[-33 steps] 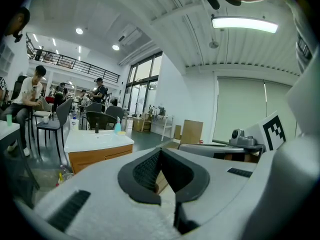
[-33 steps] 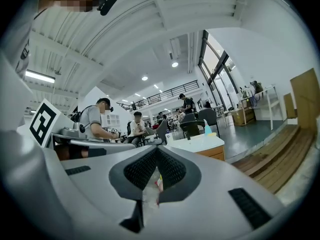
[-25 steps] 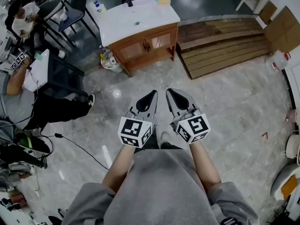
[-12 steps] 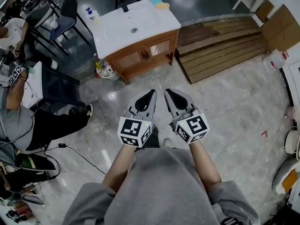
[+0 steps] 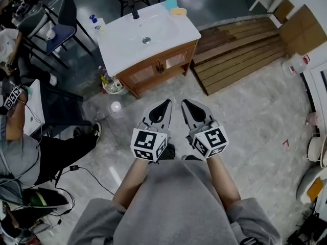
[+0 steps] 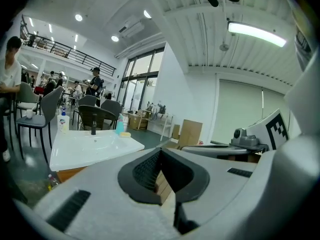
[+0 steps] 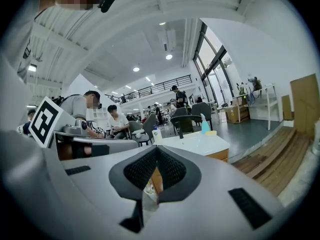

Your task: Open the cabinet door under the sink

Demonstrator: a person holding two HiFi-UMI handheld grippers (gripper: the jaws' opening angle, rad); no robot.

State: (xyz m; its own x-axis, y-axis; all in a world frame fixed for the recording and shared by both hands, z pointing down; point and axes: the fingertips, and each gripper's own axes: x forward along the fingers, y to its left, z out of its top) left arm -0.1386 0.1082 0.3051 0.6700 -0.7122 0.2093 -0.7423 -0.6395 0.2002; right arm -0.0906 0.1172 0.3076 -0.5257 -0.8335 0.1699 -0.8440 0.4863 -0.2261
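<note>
While both grippers hang low in front of the person, the brown wooden cabinet (image 5: 148,74) under the white sink top (image 5: 127,42) stands ahead and a bit to the left, well apart from them. Its two doors are shut, and their small dark handles (image 5: 159,68) meet in the middle. The left gripper (image 5: 165,103) looks a little nearer than the right gripper (image 5: 186,103). Both have their fingers (image 5: 159,112) closed on nothing.

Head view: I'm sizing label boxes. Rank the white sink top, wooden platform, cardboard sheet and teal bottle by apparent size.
1. Largest, too alike to rank: white sink top and wooden platform.
2. Then the cardboard sheet.
3. Smallest: the teal bottle.
</note>
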